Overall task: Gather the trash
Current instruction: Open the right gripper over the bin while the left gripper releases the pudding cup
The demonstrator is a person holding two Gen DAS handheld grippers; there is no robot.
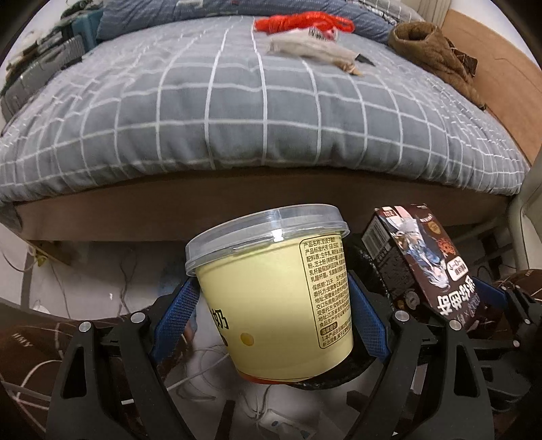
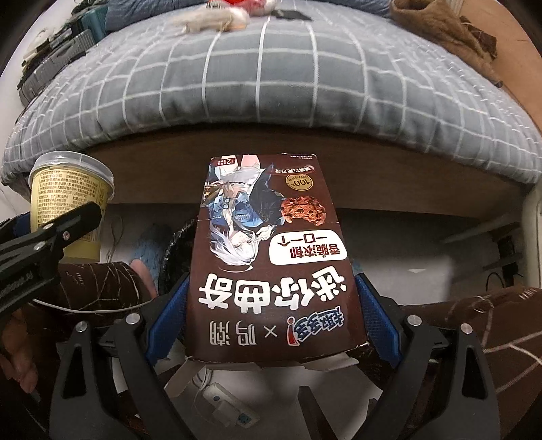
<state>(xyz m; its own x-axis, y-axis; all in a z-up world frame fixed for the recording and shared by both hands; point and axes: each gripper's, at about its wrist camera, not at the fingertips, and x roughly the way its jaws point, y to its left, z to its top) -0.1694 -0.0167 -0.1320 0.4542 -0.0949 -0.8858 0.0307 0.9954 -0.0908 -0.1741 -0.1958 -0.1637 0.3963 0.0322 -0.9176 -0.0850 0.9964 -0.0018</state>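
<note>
Clamped between the blue pads of the left gripper point(image 1: 274, 314) is a pale yellow cup point(image 1: 271, 287) with a clear lid, tilted, held in front of the bed point(image 1: 237, 111). Beside it, the right gripper point(image 2: 274, 318) grips a brown cookie box point(image 2: 267, 257), its print upside down and its torn bottom flap partly hidden by the jaws. Below the bed's edge, a dark rim behind both items is mostly covered and hard to identify. On the bed's far side lie a red cord point(image 1: 305, 20), a blurred grey item and a brown garment point(image 1: 437, 50).
</note>
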